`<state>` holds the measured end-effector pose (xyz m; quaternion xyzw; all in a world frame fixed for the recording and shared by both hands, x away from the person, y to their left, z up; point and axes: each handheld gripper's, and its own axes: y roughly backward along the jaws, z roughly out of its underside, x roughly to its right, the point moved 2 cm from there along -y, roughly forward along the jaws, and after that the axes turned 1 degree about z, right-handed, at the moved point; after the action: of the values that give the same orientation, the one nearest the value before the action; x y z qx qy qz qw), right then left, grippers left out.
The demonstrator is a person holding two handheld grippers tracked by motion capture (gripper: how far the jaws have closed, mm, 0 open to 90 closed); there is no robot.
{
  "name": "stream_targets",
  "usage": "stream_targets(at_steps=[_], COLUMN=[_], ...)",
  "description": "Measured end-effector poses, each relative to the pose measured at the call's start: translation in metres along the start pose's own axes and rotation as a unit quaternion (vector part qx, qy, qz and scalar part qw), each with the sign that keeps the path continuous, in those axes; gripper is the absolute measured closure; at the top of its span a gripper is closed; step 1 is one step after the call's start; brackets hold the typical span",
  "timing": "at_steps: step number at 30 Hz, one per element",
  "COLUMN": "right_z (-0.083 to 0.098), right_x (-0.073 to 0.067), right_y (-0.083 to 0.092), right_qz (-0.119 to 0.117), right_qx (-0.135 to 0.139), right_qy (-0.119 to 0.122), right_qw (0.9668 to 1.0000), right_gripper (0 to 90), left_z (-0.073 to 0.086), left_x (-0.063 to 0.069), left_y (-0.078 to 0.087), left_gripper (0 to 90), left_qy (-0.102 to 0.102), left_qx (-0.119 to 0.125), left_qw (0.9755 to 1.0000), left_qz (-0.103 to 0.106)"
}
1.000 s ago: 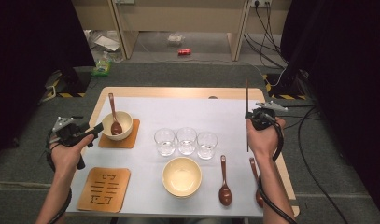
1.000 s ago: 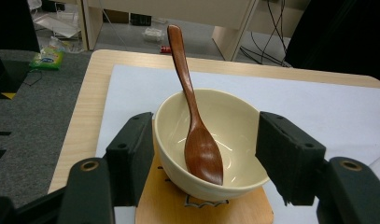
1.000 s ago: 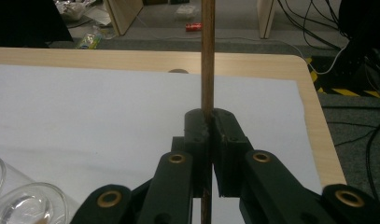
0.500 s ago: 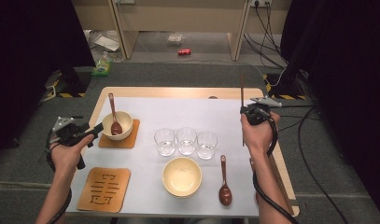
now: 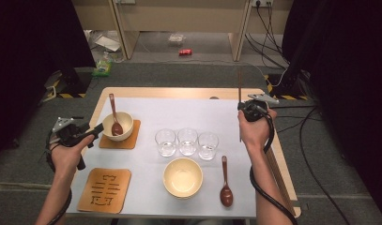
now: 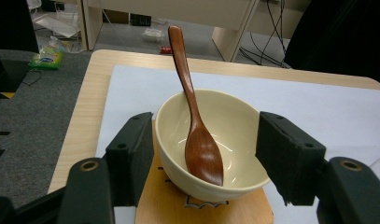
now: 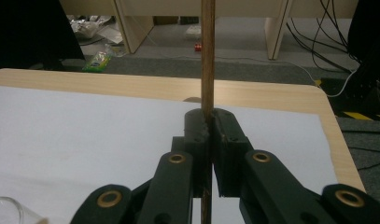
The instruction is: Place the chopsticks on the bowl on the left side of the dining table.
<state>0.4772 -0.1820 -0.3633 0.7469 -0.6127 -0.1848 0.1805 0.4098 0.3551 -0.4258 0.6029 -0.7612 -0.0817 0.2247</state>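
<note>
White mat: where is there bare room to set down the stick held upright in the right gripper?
Bare: the white mat behind the three glasses, and right of the lying spoon. Crowded: around the empty bowl and glasses.

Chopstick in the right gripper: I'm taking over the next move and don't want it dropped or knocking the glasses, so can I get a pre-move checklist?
1. Grip: right gripper shut on the chopstick, pads pressed together on it. Ok.
2. Stick attitude: upright, rising above the jaws and reaching below them. Ok.
3. Whether one stick or a pair is clamped: cannot tell.
4. Clearance: the three glasses stand apart from the stick's lower end in the high view. Ok.
5. Left gripper: jaws open either side of the cream bowl holding a wooden spoon; contact with the bowl cannot tell.
6. Second bowl empty, with another spoon beside it. Ok.
</note>
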Motion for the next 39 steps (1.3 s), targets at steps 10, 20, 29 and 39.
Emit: stream_targets(at_steps=[10,20,29,39], right_z=[-0.004,-0.008,-0.011,-0.012], right_x=[-0.005,-0.010,-0.017,-0.024], right_y=[-0.006,-0.011,-0.015,-0.021], right_qz=[-0.001,-0.003,-0.008,-0.017], right_qx=[0.008,0.014,0.018,0.028], right_qy=[-0.001,-0.001,0.000,0.004], right_qw=[1.0000,0.9999,0.9998,0.9995], right_gripper=[85.4,85.4,85.4,85.4], left_z=[-0.001,-0.001,-0.001,-0.003], left_x=[0.000,0.000,-0.001,0.001], left_y=[0.001,0.001,0.001,0.002], left_gripper=[36.5,36.4,36.5,36.4], left_qy=[0.000,0.001,0.000,-0.002], left_qx=[0.001,0.002,0.003,0.007], left_qw=[1.0000,1.0000,1.0000,1.0000], left_qz=[-0.001,-0.001,-0.001,-0.001])
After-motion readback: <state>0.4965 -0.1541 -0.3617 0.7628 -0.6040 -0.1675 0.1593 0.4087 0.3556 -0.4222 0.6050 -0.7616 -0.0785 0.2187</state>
